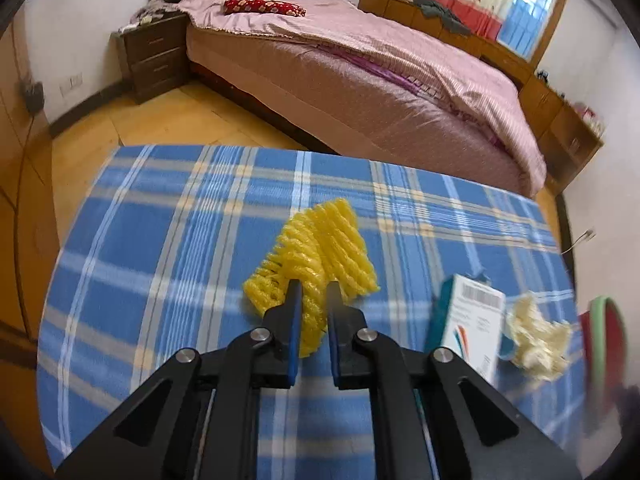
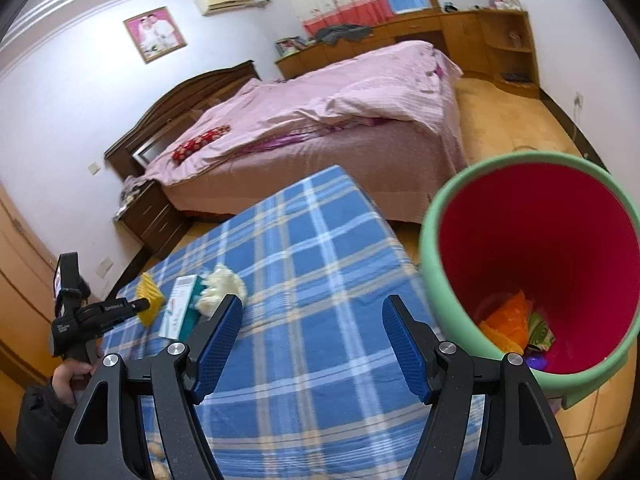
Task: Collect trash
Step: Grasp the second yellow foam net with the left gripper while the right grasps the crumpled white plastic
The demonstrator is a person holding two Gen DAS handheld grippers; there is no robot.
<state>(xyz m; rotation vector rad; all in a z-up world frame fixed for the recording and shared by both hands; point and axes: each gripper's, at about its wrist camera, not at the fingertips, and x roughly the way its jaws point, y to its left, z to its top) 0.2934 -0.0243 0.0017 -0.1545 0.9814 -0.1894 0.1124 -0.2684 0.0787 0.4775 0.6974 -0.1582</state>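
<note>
The left gripper [image 1: 314, 286] pinches yellow foam netting [image 1: 316, 256] on the plaid table [image 1: 160, 240]; a carton [image 1: 468, 320] and crumpled tissue [image 1: 536, 336] wait to its right. The right gripper [image 2: 312, 312] hangs spread beside a bin [image 2: 440, 280] already holding wrappers [image 2: 516, 324]

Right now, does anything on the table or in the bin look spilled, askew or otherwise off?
Nothing spilled. The left claw is shut on the yellow foam net. The small box and the crumpled tissue lie loose on the checked cloth, uncollected trash. The bin looks tilted, perhaps only fisheye distortion.
</note>
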